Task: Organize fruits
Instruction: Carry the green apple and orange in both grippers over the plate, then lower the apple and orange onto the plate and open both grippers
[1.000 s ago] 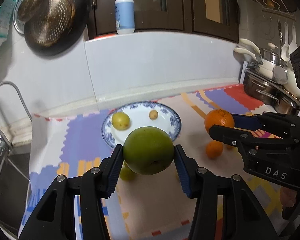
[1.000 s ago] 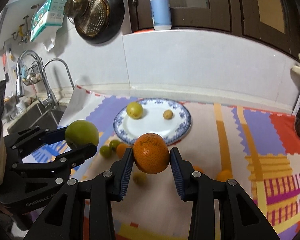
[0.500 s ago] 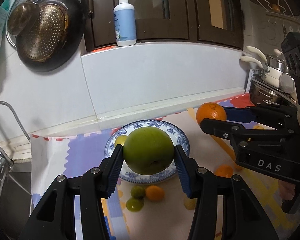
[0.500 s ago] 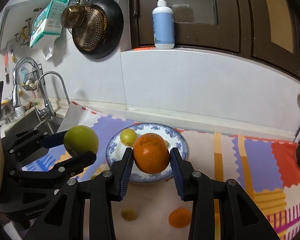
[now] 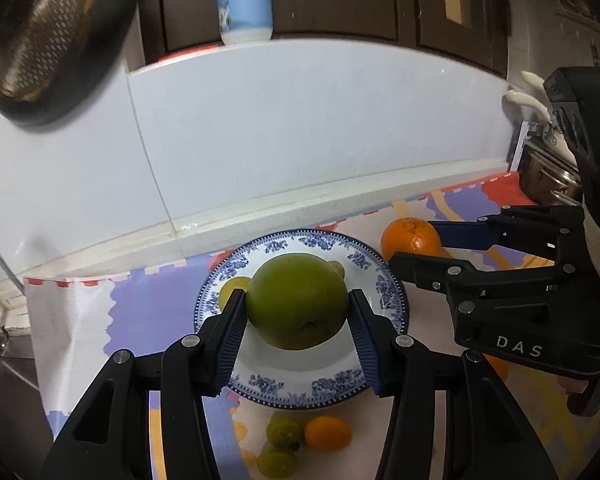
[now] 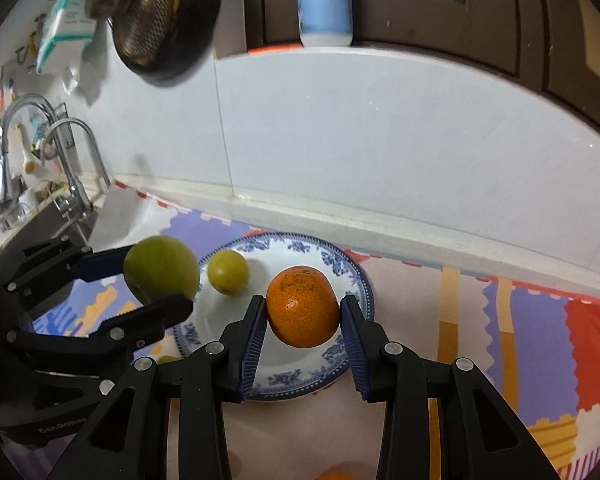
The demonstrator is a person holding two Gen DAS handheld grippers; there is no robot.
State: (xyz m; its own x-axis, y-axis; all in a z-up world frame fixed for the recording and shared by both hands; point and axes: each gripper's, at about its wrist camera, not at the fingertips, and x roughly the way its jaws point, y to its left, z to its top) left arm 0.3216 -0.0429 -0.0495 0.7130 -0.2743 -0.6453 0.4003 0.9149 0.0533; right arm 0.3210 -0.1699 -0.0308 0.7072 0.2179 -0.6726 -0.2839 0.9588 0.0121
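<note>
My left gripper point(image 5: 297, 312) is shut on a large green fruit point(image 5: 297, 306) and holds it above the blue-and-white plate point(image 5: 382, 288). My right gripper point(image 6: 303, 316) is shut on an orange point(image 6: 303, 306) above the same plate point(image 6: 340, 272). A small yellow-green fruit point(image 6: 227, 266) lies on the plate. In the right wrist view the green fruit point(image 6: 161, 270) and left gripper point(image 6: 159, 280) are at the left. In the left wrist view the orange point(image 5: 410, 238) and right gripper point(image 5: 414, 242) are at the right.
Small green fruits point(image 5: 283, 432) and a small orange fruit point(image 5: 327, 434) lie on the patterned mat point(image 5: 131, 304) in front of the plate. A sink with taps point(image 6: 59, 160) is at the left, pots point(image 5: 548, 184) at the right, a white tiled wall point(image 6: 380, 140) behind.
Both grippers have moved forward with their fruits, from over the mat to above the plate. The loose small fruits now lie behind the fingertips.
</note>
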